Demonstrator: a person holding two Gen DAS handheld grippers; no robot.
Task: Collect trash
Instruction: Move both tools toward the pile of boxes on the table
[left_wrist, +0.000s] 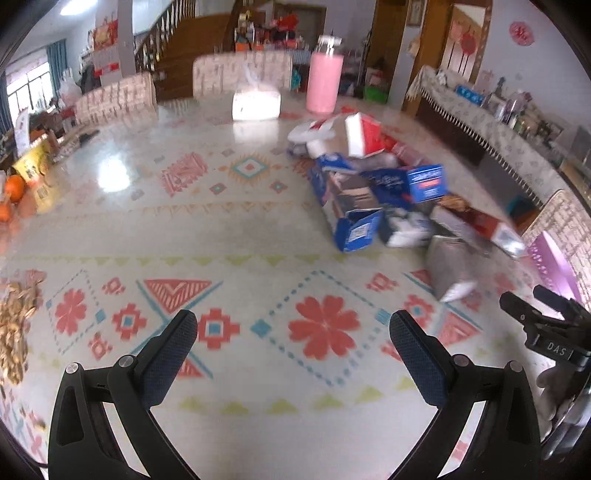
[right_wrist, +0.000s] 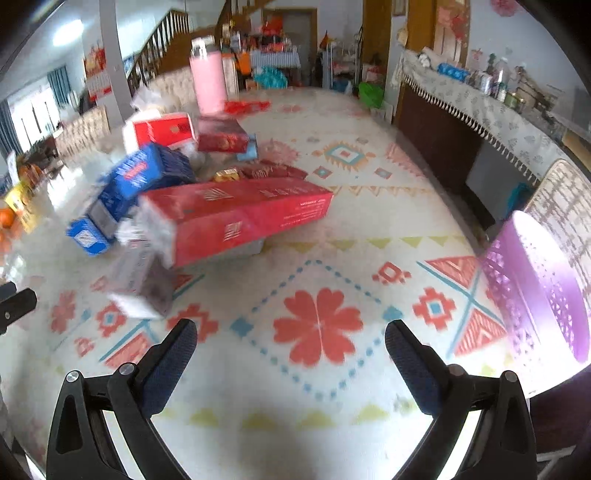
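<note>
Left wrist view: left gripper (left_wrist: 293, 332) spread wide, nothing btwn pads, hovering over bare patterned tablecloth (left_wrist: 229, 236) near table's near edge. Right gripper (right_wrist: 290, 341) likewise wide open & empty, also near the near edge. Trash pile (left_wrist: 384, 192) heaped toward table's right side, mid-depth: blue cartons (left_wrist: 354, 221), red-and-white box (left_wrist: 364, 134) on top, long red box (right_wrist: 236, 218) propped on a flat grey pack at pile's near end, small grey carton (right_wrist: 142, 282) tilted at the front corner of the heap. Purple basket (right_wrist: 535, 280) at right edge near the corner, prob the bin, though can't confirm. Risks, judged from layout: pile loosely stacked, so pulling a lower carton likely topples the upper ones; long red box overhangs its support & may pivot or slip if pinched off-centre. Pink bottle (left_wrist: 325, 81) standing just behind the pile toward far edge, tissue pack (left_wrist: 255, 104) beside it — not trash, could get knocked by a wide sweep. Nut shells (left_wrist: 14, 332) at left edge too fine for the pads, likely to scatter. Both grippers close together near same edge, so collision poss. if both reach for the pile. Frames motion-blurred; contact pts hard to judge.
</note>
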